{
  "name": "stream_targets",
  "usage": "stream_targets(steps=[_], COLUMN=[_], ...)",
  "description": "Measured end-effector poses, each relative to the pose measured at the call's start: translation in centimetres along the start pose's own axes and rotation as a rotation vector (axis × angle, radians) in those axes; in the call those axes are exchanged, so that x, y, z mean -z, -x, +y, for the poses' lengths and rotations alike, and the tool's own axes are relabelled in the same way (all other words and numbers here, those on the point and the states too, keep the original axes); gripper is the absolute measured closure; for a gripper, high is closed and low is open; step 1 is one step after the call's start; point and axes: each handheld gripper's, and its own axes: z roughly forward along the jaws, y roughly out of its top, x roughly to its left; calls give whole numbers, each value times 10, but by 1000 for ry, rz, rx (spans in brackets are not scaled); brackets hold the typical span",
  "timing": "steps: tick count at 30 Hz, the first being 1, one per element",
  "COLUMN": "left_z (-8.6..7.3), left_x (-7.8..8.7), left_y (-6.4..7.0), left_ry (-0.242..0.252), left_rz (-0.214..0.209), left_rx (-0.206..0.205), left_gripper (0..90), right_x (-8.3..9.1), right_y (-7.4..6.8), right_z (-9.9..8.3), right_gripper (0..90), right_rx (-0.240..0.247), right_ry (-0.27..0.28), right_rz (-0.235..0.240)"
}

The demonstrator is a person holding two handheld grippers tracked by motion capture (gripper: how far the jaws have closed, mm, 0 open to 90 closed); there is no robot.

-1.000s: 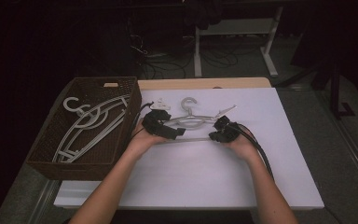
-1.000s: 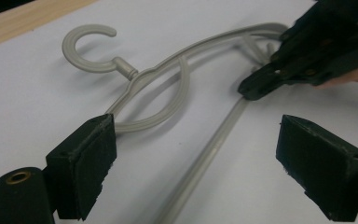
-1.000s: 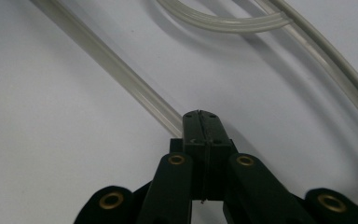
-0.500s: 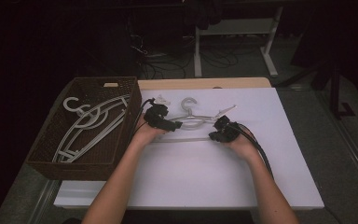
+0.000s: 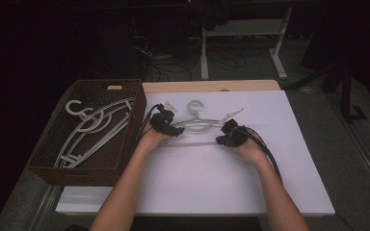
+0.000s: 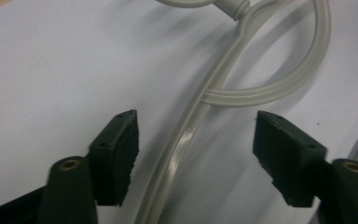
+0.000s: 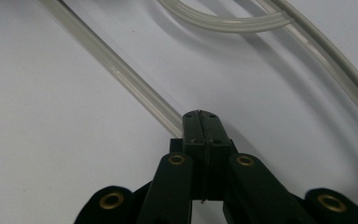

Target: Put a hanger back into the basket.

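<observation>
White surface (image 5: 212, 178) carried everything; landmark was the hanger. Brown wicker basket (image 5: 53, 163) sat just left of the hanger, at the surface's left edge, with several more pale hangers (image 5: 94, 130) piled loose inside.

The clear plastic hanger (image 5: 197, 126) lay flat on the surface, hook pointing away from the person, lower bar toward them. In the left gripper view its shoulder arm (image 6: 186, 140) ran up between the jaws to the hook neck.

Left gripper (image 5: 166, 124) was at the hanger's left shoulder, jaws spread wide, pads either side of the arm and not touching it. Left pad (image 6: 116, 156) sat clear of the plastic.

Right gripper (image 5: 231, 136) was at the hanger's right end, jaws pressed fully together at the end of the lower bar (image 7: 116, 70). The bar ran straight into the tips; probably pinched there, but the closed pads hid the contact, so hold not confirmed.

Risks, judged:
- A one-end pinch on thin slick plastic could slip or let the hanger pivot once lifted.
- If the left gripper closed off-centre, the arm could squirt out sideways.
- On a swing toward the basket, the hook could snag the rim or tangle with the pile.
</observation>
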Motion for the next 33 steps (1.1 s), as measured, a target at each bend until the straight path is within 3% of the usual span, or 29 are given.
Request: stream_targets(steps=[10,14,20,30,33], left_z=[2,2,2,4,3], left_x=[-5,-5,-6,4,5], left_y=[4,2,2,12,15], left_ry=[-20,-18,-16,-27,-35], left_rz=[48,61,71,85,68], left_rx=[-82,-78,-89,-165,-190], left_gripper=[583,660,696,746,771], right_x=[0,0,0,2,3], right_y=[1,1,0,5,7], right_z=[0,0,0,-1,-2], right_gripper=[892,892,892,891,891], right_rx=[-5,-5,-4,-14,-19], right_ry=[3,3,2,4,14], right_rz=[4,3,1,6,3])
